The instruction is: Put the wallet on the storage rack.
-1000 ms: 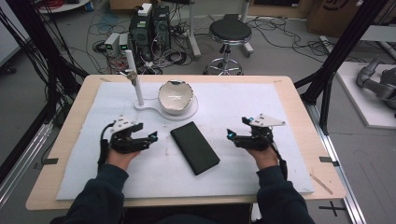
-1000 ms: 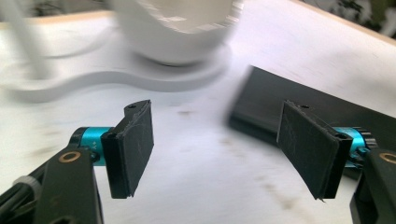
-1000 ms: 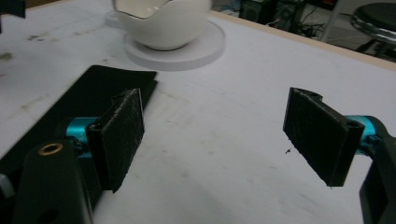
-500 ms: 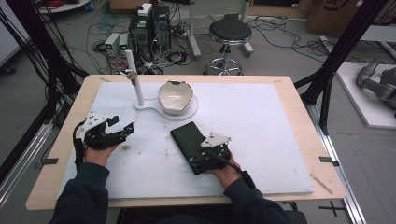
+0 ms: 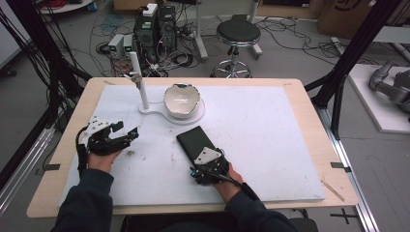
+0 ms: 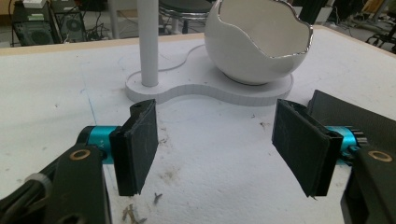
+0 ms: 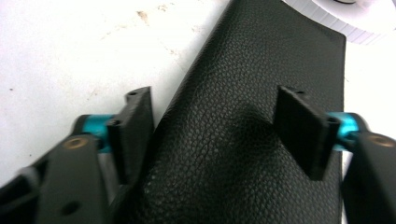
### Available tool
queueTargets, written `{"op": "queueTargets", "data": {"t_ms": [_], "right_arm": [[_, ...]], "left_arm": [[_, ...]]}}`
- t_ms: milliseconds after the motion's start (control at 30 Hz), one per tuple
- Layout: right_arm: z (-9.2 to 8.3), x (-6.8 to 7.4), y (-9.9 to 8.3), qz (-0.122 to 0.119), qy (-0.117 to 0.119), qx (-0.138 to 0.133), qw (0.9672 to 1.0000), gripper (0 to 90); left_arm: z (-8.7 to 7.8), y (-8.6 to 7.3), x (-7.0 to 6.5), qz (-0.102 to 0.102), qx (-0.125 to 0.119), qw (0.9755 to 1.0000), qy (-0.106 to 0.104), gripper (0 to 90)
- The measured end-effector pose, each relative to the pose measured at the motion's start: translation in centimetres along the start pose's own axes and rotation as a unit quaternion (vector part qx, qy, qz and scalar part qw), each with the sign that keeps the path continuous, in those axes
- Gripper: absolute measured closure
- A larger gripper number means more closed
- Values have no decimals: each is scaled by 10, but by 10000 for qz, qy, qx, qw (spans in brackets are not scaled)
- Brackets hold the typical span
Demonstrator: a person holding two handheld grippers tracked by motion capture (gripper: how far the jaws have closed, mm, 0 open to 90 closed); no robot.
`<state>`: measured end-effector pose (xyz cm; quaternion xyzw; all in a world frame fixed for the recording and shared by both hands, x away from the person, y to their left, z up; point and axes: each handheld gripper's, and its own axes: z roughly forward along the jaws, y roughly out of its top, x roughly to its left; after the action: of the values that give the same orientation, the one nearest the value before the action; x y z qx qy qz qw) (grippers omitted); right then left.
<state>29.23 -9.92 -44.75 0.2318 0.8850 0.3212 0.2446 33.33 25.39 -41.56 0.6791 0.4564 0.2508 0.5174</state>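
A black leather case lies at an angle on the white mat, in front of a white egg-shaped bowl. My right gripper hovers over the case's near end. In the right gripper view its jaws straddle the case with a gap; the right gripper is open and has just been closing. My left gripper rests on the mat at the left. Also just closing, the left gripper is open with only bare mat between its jaws, and it faces the bowl.
The bowl stands on a flat white base with an upright white post, seen close as the post on the base. The case's corner lies to the right. Small debris specks dot the mat.
My right gripper has swung in from the right side of the mat to the case's near end. My left gripper shifted a little to the left, then held still.
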Motion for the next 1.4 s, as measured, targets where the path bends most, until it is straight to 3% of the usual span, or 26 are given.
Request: {"op": "queueTargets", "data": {"t_ms": [67,167,200,267,367,500,600,633,700,733,933,1100,1133,1167,1400], "right_arm": [[-6,-1,0,-83,-96,26,9999,559],[-8,-1,1,-109,-129,52,9998,653],[-11,-1,2,-207,-200,73,9996,730],[-12,-1,3,-286,-199,94,9993,781],[-16,-5,5,-270,-101,104,9995,801],[-26,-19,9,-11,79,-55,10000,826],[-41,-41,10,518,257,-374,9976,837],[-41,-41,10,518,257,-374,9976,837],[-52,-58,8,905,422,-573,9934,839],[-52,-58,8,905,422,-573,9934,839],[-65,-86,-2,1584,829,-915,9796,837],[-62,-103,-15,1983,808,-905,9726,821],[-61,-107,-19,2116,855,-974,9687,812],[-61,-110,-22,2194,853,-989,9668,807],[-61,-117,-29,2250,777,-1088,9652,757]], "left_arm": [[0,0,0,0,6,10000,-13,316],[0,0,0,-5,5,10000,-23,317],[1,0,0,-4,5,10000,-26,319],[1,-1,0,-7,10,10000,-31,320],[1,-1,1,-20,8,10000,-16,322],[1,-1,1,-58,0,10000,-17,324],[1,-1,1,-64,3,10000,-21,327],[1,-1,1,-64,7,10000,-23,327],[1,-1,1,-72,7,10000,-13,329],[1,-1,1,-83,2,10000,-17,329],[2,-1,2,-79,14,10000,-17,334],[2,-1,2,-82,13,10000,-30,341],[2,-1,2,-89,8,10000,-33,342],[2,-1,2,-78,8,10000,-30,342],[2,-1,2,-91,7,9999,-44,342]]}}
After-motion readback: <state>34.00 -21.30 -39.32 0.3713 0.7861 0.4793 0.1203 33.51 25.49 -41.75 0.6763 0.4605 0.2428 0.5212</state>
